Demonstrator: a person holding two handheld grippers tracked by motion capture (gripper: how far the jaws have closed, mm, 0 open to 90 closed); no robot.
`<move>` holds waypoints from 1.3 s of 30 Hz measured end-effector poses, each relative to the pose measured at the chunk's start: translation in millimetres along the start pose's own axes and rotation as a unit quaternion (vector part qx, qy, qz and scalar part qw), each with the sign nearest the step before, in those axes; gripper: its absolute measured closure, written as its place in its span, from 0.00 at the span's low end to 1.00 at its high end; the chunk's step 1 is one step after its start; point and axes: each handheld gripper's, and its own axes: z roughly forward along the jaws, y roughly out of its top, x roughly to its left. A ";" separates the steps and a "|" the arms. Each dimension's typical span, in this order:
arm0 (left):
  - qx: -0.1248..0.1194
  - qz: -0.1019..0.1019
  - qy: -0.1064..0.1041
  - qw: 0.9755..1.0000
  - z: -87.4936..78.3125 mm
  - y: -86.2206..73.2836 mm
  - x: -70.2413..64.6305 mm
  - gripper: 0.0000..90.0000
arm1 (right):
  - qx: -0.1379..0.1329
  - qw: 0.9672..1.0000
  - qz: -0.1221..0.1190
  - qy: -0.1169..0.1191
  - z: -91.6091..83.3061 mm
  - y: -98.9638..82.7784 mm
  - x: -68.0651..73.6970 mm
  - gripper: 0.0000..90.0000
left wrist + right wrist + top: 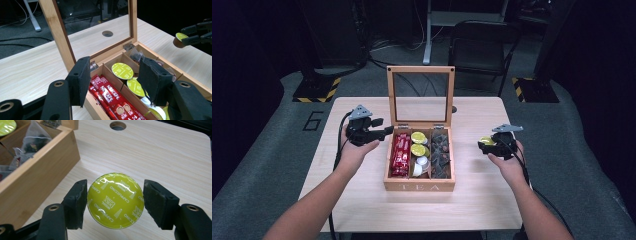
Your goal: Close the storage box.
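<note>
An open wooden tea box (419, 186) stands mid-table, its glass lid (420, 70) upright. It holds red Nescafe sticks (110, 95), yellow-green capsules (122, 70) and dark tea bags (27, 145) in separate compartments. My left gripper (387, 131) hovers at the box's left rear corner; in the left gripper view it (113, 80) stands open with nothing between the pads. To the right of the box, my right gripper (115, 200) is shut on a yellow-green cappuccino capsule (115, 200), held above the tabletop. The same capsule (179, 39) appears in the left gripper view.
A cable hole (117, 125) sits in the light wooden table (362, 200) behind the box. Bare tabletop lies on both sides of the box. A black chair (479, 45) stands beyond the far edge.
</note>
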 end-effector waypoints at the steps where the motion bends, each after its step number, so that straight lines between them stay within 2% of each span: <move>1: 0.000 0.000 0.000 1.000 0.2 -0.1 0.0 0.48 | 0.002 1.000 0.001 -0.002 0.0 -0.7 -0.7 0.41; 4: 0.002 0.001 -0.001 1.000 0.8 -0.7 -0.1 0.48 | 0.002 1.000 0.000 -0.007 1.1 -3.6 -4.0 0.41; 5: 0.001 0.001 0.000 1.000 1.0 -1.0 -0.2 0.48 | 0.001 1.000 0.008 -0.006 1.3 -4.2 -3.5 0.41; 6: 0.001 0.001 0.000 1.000 1.0 -1.2 -0.1 0.48 | 0.004 1.000 0.004 -0.008 1.4 -5.3 -5.0 0.41; 9: 0.001 0.000 0.000 1.000 0.9 -1.3 0.2 0.48 | 0.005 1.000 0.017 -0.015 2.3 -8.0 -5.6 0.41; 10: 0.001 0.000 0.000 1.000 0.6 -1.2 0.2 0.48 | 0.006 1.000 0.011 -0.016 2.3 -9.0 -7.3 0.41; 22: 0.000 -0.002 -0.001 1.000 1.6 -1.4 0.3 0.48 | 0.018 0.999 0.026 -0.029 6.0 -21.4 -16.3 0.41; 27: -0.002 -0.004 0.001 1.000 0.8 -1.4 1.2 0.48 | 0.025 0.999 0.027 -0.033 7.9 -27.9 -20.4 0.41; 28: 0.000 -0.003 0.000 1.000 0.2 -1.4 1.6 0.48 | 0.030 0.998 0.034 -0.037 8.1 -29.0 -20.5 0.41; 30: -0.002 -0.005 0.002 1.000 0.2 -1.9 2.0 0.48 | 0.031 0.998 0.028 -0.040 8.9 -32.0 -23.4 0.41; 34: -0.001 -0.005 0.002 1.000 0.1 -2.7 2.9 0.48 | 0.038 0.998 0.043 -0.041 9.8 -36.7 -25.2 0.41; 39: -0.001 -0.007 0.004 1.000 0.5 -3.3 3.7 0.48 | 0.050 0.997 0.042 -0.050 12.3 -43.4 -28.3 0.41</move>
